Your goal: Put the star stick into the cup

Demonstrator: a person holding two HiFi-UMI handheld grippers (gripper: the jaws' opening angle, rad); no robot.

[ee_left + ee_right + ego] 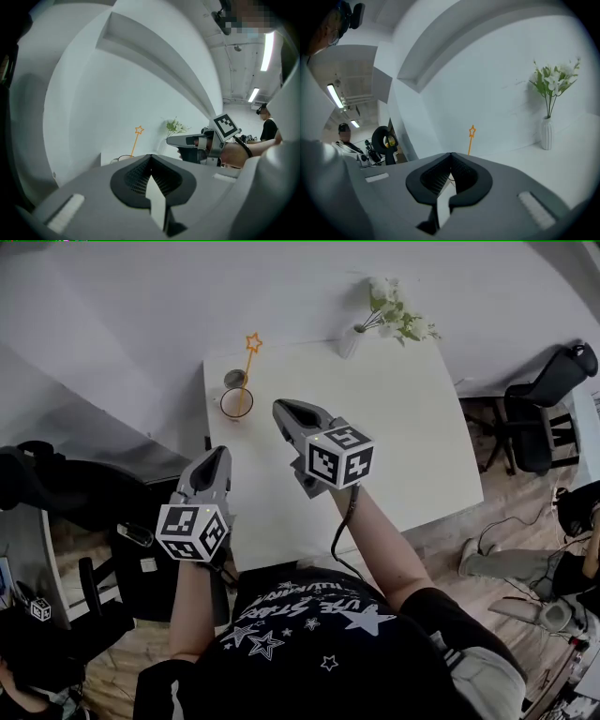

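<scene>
An orange star stick (248, 367) stands leaning in a glass cup (236, 404) at the far left corner of the white table (412, 437). My right gripper (286, 411) hovers over the table just right of the cup, jaws shut and empty. My left gripper (218, 456) hangs at the table's left edge, nearer the person, also shut with nothing in it. In the left gripper view the star stick (136, 139) rises beyond the closed jaws, with the right gripper (172, 140) to its right. The right gripper view shows the star stick (471, 138) straight ahead, its cup hidden.
A small grey cup (234, 379) stands just behind the glass cup. A white vase (351, 341) with pale flowers (396, 315) sits at the table's back edge. A black office chair (544, 418) is at the right, dark chairs (94, 512) at the left.
</scene>
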